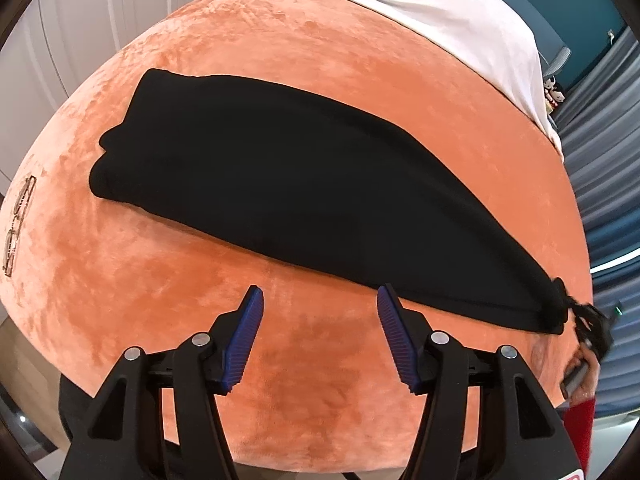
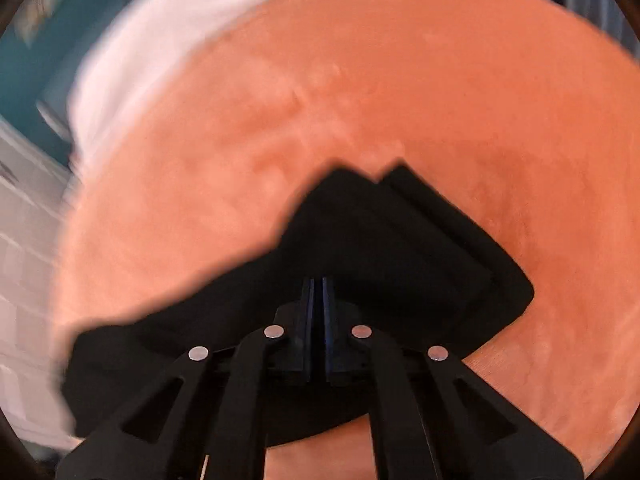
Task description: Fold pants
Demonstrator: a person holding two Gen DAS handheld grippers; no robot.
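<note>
Pants, black, soft knit fabric [image 1: 288, 184], lie as a long flattened band on the orange plush velvet-like bed cover [image 1: 320, 60]. In the left wrist view the band runs from about 10 o'clock, where its wide bunched end sits, down to about 4 o'clock, where it tapers to a narrow gathered tip.

Left gripper [image 1: 320, 308], black frame with blue ribbed pads: jaws stand apart, nothing between them, only bare orange cover in the gap. Its right pad tip sits just beside the lower edge of the pants; contact cannot be told.

Right gripper [image 1: 580, 316] appears in the left wrist view at 4 o'clock, at the narrow tip of the pants, partly cut off by the frame edge. Beside it, a hand [image 1: 580, 376] with a red sleeve [image 1: 580, 428].

Right wrist view, blurred: the right gripper's blue pads [image 2: 308, 320] are pressed together with only a thin line between them. Black fabric spreads all around and beyond the tips, a folded corner pointing toward 12 o'clock. Whether cloth is pinched between the pads cannot be told.

White sheet or cloth [image 1: 460, 12] covers the far part of the bed at 1 o'clock in the left wrist view. Stitched brown emblem [image 1: 18, 224] on the cover at 9 o'clock.
</note>
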